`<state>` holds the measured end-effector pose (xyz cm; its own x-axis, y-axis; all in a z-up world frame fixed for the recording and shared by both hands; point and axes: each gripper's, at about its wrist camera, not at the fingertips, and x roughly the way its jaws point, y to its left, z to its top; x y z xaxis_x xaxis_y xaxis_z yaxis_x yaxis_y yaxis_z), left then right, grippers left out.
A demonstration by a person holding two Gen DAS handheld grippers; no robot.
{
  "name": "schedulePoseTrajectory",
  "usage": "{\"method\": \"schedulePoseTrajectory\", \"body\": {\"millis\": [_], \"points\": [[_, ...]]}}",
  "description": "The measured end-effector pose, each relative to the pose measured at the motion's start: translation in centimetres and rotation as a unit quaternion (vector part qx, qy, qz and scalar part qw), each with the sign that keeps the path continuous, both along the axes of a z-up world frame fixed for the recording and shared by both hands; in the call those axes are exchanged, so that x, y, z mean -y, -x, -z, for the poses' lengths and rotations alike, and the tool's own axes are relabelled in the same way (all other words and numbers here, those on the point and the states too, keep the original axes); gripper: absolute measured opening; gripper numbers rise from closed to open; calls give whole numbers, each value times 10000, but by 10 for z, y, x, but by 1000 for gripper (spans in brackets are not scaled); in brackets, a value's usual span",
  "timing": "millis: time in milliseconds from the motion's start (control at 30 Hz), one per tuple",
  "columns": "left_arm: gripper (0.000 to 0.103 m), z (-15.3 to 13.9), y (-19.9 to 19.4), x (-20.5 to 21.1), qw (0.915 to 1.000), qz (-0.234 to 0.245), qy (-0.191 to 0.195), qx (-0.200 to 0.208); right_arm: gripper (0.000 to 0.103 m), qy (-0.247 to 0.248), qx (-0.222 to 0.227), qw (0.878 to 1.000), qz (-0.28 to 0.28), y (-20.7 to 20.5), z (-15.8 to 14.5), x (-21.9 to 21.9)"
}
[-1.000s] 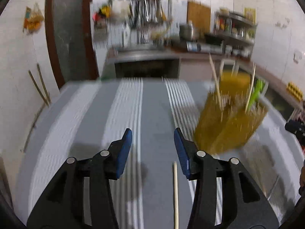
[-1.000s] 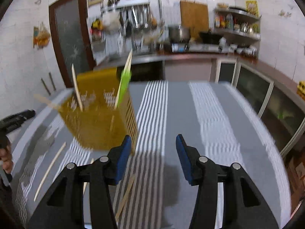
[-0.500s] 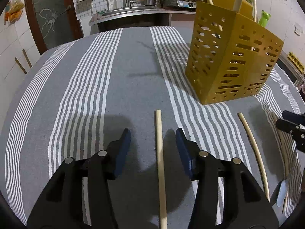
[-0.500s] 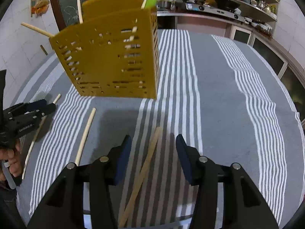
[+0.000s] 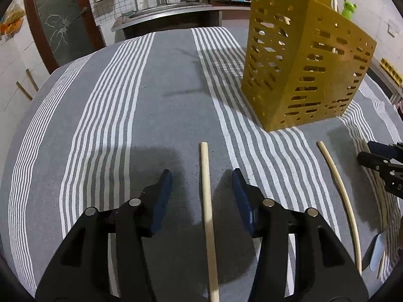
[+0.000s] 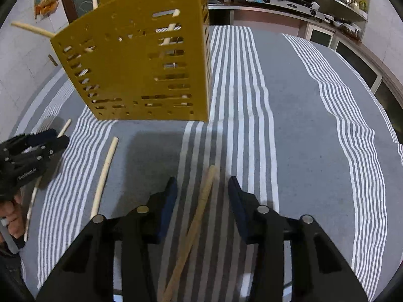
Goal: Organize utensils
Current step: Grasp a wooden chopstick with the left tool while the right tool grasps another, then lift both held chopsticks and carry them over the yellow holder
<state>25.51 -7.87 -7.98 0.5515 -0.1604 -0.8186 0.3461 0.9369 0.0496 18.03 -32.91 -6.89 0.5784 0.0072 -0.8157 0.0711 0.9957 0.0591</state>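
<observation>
Chopstick (image 5: 207, 201) lies centre frame on striped cloth (image 5: 161, 95), lower end cut off, between left gripper (image 5: 202, 181) jaws, spread, untouched. Right gripper (image 6: 202, 187) jaws just narrowed, straddling tan chopsticks (image 6: 199, 216), no contact. Print on left gripper body unreadable.

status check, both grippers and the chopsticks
Left gripper open, straddling pale chopstick. Right gripper closing around tan chopstick, not gripping. Yellow holder ahead, path clear.

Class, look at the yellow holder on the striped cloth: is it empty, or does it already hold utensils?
Not empty. Pale sticks rise above the holder's rim, and more show through its slots.
</observation>
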Motion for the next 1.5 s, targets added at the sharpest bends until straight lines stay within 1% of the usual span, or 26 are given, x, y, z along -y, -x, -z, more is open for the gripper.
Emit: {"method": "schedulePoseTrajectory", "body": {"millis": [33,67,100,133,167,233,267,300,433,500,567,633,700,733,767,833,967,1067,1167,1200,1300,1367,1500], "points": [[43,0,-1,1,10000,48,-23,-9,32,28,-15,10000,-54,0,-1,-2],[36,-1,-2,2,9999,103,-66,-3,23,67,-33,9999,-124,0,-2,-5],[29,-1,-1,3,9999,127,-82,-3,19,131,-53,9997,-181,-1,-3,-7],[26,0,-2,5,9999,142,-89,-5,11,190,-71,9996,-219,-1,-3,-9],[19,-1,-3,6,9998,152,-90,-4,11,200,-77,9995,-235,0,-4,-10],[13,1,-4,8,9998,161,-103,-13,10,167,-76,9996,-233,-1,-4,-10],[6,1,-7,10,9998,143,-100,-30,8,139,-70,9996,-222,-1,-4,-9],[4,1,-9,11,9998,137,-104,-47,7,95,-64,9997,-199,-2,-5,-8],[4,-2,-17,15,9999,101,-55,-103,6,-30,5,9999,-146,-5,-8,-4],[4,-6,-16,14,9999,94,34,-87,6,-175,156,9997,-119,-3,-15,1],[4,-17,-10,11,9999,61,150,56,6,-259,315,9991,-99,-1,-23,5],[4,-31,-2,7,9992,25,300,278,6,-376,650,9971,-160,4,-40,6],[4,-44,7,4,9976,55,498,472,6,-398,872,9950,-288,9,-52,5],[4,-54,15,3,9957,199,663,616,6,-382,995,9937,-346,12,-58,3],[4,-61,21,4,9946,258,669,752,6,-338,1098,9927,-364,15,-64,3],[4,-72,31,3,9923,280,699,979,6,-305,1419,9887,-370,26,-79,3],[4,-102,50,-2,9847,304,1019,1381,6,-436,1987,9786,-319,44,-101,5],[4,-117,61,2,9810,367,1062,1583,6,-316,2367,9706,-298,57,-120,2],[4,-130,67,5,9775,418,1120,1737,6,-191,2615,9646,-296,66,-134,-1],[4,-133,69,4,9762,413,1170,1780,6,-193,2679,9627,-315,64,-136,4],[4,-145,77,3,9709,389,1345,1941,6,-184,2873,9571,-323,73,-146,6],[4,-151,81,5,9680,373,1338,2090,6,-129,2964,9544,-330,78,-152,3],[4,-160,82,7,9634,397,1497,2190,6,-72,3210,9464,-351,88,-167,1]]}}
